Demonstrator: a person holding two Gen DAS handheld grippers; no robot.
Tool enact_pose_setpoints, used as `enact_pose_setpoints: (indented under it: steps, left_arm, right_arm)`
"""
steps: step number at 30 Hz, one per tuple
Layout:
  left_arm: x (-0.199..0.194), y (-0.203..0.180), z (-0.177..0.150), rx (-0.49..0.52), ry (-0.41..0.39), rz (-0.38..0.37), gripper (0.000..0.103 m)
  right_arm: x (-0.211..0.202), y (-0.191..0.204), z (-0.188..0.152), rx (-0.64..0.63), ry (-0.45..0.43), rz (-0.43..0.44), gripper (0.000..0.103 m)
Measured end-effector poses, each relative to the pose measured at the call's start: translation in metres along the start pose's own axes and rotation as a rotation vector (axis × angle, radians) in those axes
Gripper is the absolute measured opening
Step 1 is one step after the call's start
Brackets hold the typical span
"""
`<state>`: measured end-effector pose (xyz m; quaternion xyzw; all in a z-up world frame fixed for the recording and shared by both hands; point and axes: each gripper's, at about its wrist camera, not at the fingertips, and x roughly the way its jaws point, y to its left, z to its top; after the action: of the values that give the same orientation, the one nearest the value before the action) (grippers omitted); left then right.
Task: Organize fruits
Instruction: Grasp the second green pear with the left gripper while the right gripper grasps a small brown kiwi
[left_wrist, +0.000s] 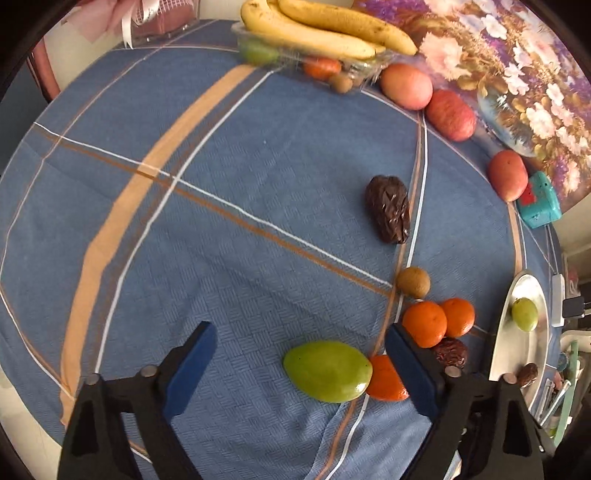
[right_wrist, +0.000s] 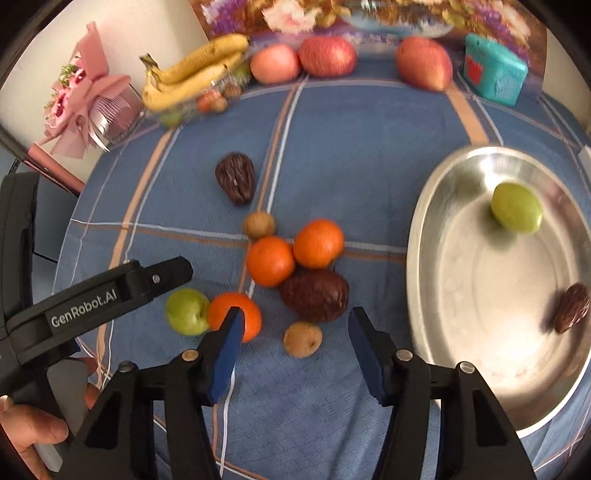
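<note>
Fruit lies clustered on the blue-clothed counter (right_wrist: 332, 122) beside the steel tray (right_wrist: 461, 332). Your left tool (left_wrist: 299, 363) stands apart around the green fruit (left_wrist: 327, 371), nothing gripped; one pad crowds the tangerine (left_wrist: 384, 380) touching it and could knock it away. Your right tool (right_wrist: 295, 332) gapes empty over a small brown fruit (right_wrist: 302, 339), which may roll.

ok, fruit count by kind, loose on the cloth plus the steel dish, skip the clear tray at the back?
Oranges: 3
Red apples: 3
Dark wrinkled dates: 3, one in the dish
Green fruits: 2, one in the dish
Small brown fruits: 2
Total: 13
</note>
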<state>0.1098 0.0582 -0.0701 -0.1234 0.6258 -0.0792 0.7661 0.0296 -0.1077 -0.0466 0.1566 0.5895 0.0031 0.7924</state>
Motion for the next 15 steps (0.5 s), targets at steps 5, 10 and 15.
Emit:
enact_pose_setpoints:
  steps: [5,10,15]
  left_arm:
    - [0.01,-0.002,-0.004,-0.013,0.037,-0.018,0.082]
    - [0.02,-0.006,-0.011,-0.016,0.074,-0.032,0.075]
    - [0.02,-0.009,-0.014,-0.041,0.078,-0.076,0.057]
  right_arm:
    - [0.015,-0.004,-0.005,0.013,0.054,-0.007,0.048]
    - [0.024,-0.006,-0.008,0.013,0.078,-0.029,0.043]
    - [0.025,-0.003,-0.007,-0.001,0.077,-0.044,0.038]
